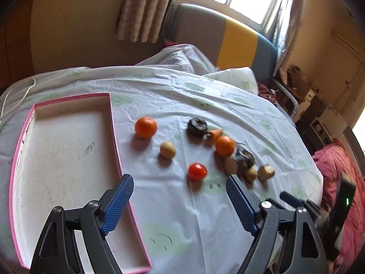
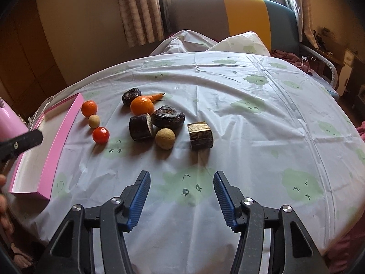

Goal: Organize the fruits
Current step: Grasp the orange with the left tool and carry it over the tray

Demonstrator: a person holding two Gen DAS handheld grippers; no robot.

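A shallow pink box [image 1: 22, 123] [image 2: 65, 127] lies on the table's left, with nothing in it. To its right lie an orange [image 1: 145, 127] [image 2: 89, 108], a small tan ball [image 1: 167, 150] [image 2: 94, 121] and a red tomato [image 1: 197, 171] [image 2: 100, 135]. Further right is a cluster: a second orange [image 1: 224, 145] [image 2: 142, 105], a small carrot [image 1: 215, 133] [image 2: 157, 96], dark round pieces [image 2: 168, 116], a dark cylinder [image 2: 141, 127], a tan ball [image 2: 165, 138] and a wooden block [image 2: 200, 135]. My left gripper [image 1: 180, 182] is open, over the box's right edge near the tomato. My right gripper [image 2: 182, 179] is open and empty, short of the cluster.
The table wears a white cloth [image 2: 251, 118] with green cloud prints. A grey, yellow and blue sofa [image 2: 228, 16] stands behind it under a window. A white cable [image 1: 20, 96] lies at the far left. Pink fabric [image 1: 337, 173] lies at the right.
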